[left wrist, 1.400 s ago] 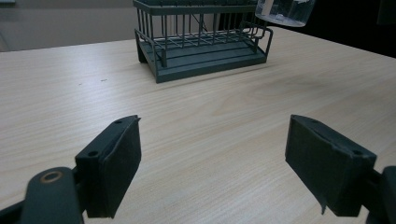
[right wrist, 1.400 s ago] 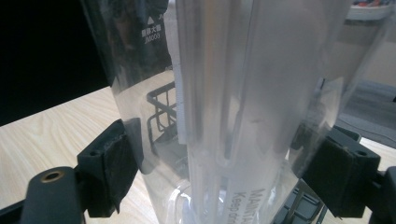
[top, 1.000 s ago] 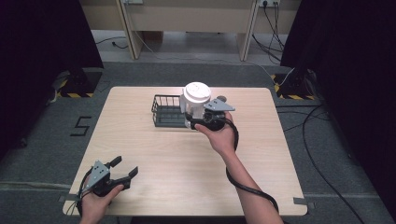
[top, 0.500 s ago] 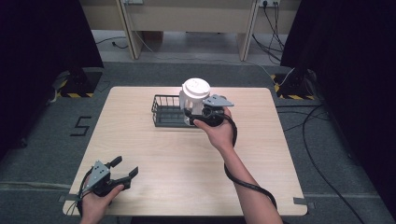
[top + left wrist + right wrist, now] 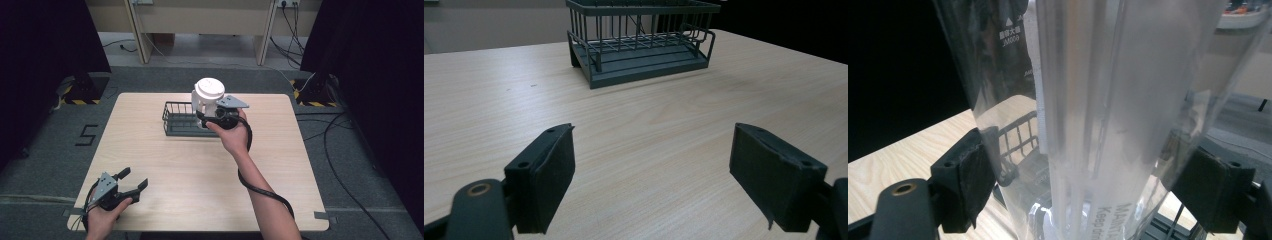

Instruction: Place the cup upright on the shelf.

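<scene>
A tall clear plastic container (image 5: 207, 100) with a white lid stands upright in my right gripper (image 5: 209, 118), over the right end of a dark wire basket (image 5: 177, 120) at the table's far middle. In the right gripper view the container's clear wall (image 5: 1108, 100) sits between both pads (image 5: 973, 170), and the basket (image 5: 1018, 135) shows through it. My left gripper (image 5: 132, 182) rests open near the table's front left corner. In the left gripper view its jaws (image 5: 651, 170) stand wide apart over bare wood, with the basket (image 5: 639, 40) farther off.
The light wooden table (image 5: 190, 170) has bare wood between the basket and its front edge. A black cable (image 5: 260, 187) trails from the right gripper along the forearm. Grey floor with cables surrounds the table.
The right gripper has carried the container slightly up and away, toward the basket's right end. The left gripper has not moved.
</scene>
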A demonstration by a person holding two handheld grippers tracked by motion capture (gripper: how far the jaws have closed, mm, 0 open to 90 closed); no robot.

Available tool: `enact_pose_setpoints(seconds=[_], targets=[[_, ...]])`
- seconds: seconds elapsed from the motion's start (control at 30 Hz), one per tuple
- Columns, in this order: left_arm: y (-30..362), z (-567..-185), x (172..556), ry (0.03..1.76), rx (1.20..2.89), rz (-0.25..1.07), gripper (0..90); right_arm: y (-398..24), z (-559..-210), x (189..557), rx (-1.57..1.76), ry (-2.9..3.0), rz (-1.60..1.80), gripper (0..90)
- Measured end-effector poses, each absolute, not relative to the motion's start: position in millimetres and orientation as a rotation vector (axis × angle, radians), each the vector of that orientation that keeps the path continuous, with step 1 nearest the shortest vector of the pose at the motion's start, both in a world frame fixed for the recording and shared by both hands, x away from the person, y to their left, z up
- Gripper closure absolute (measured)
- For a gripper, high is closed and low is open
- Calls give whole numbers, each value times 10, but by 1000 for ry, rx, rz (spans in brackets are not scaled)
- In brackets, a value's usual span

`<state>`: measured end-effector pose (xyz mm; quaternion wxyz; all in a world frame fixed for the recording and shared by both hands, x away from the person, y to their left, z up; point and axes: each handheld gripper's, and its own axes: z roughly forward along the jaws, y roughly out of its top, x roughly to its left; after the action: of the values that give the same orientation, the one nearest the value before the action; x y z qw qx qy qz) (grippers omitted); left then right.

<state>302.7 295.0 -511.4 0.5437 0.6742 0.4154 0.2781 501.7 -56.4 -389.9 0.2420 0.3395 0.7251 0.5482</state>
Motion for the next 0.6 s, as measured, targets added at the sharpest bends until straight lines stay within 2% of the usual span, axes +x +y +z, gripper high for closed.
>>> enact_pose_setpoints(seconds=[0.6], targets=[[2948,-5118,3028,987,1602,657,177,-522,-3846,5155,949,1971,1494,187]])
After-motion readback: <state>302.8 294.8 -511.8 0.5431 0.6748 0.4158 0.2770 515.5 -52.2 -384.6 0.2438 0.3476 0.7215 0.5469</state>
